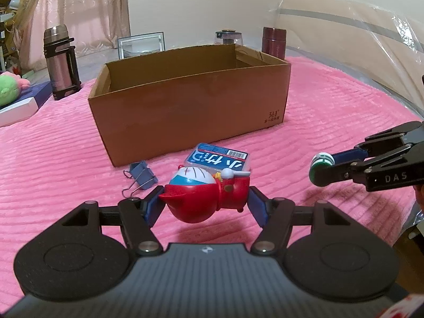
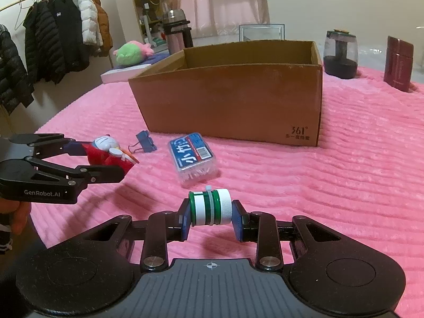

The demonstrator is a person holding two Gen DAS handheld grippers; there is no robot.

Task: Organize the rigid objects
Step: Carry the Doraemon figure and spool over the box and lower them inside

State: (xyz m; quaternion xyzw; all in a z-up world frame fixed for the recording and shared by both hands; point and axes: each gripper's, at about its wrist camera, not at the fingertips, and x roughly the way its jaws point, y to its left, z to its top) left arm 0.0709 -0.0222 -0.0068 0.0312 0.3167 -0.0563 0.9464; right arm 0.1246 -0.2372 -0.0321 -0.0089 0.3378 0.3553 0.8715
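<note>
Left gripper (image 1: 204, 204) is clamping the red toy figure (image 1: 201, 193) at lower centre; right gripper (image 2: 210, 216) is pinching the green-white bottle (image 2: 210, 208); both should be clearing the cardboard box (image 1: 185, 111) rim at upper centre before releasing

The right tongs (image 2: 211, 210) clamp a small green-and-white bottle (image 2: 211, 207) sideways between their blue pads, lifted clear of the pink blanket (image 2: 331, 175). At the left, the left tongs (image 2: 106, 159) grip a red-and-white toy figure (image 2: 110, 152). Between them on the blanket lie a clear box of toothpicks (image 2: 193, 159) and a blue binder clip (image 2: 145, 141). Behind stands an open cardboard box (image 2: 238, 100), with a dark jar (image 2: 340, 54) and a maroon flask (image 2: 398, 62) beyond its right end.
</note>
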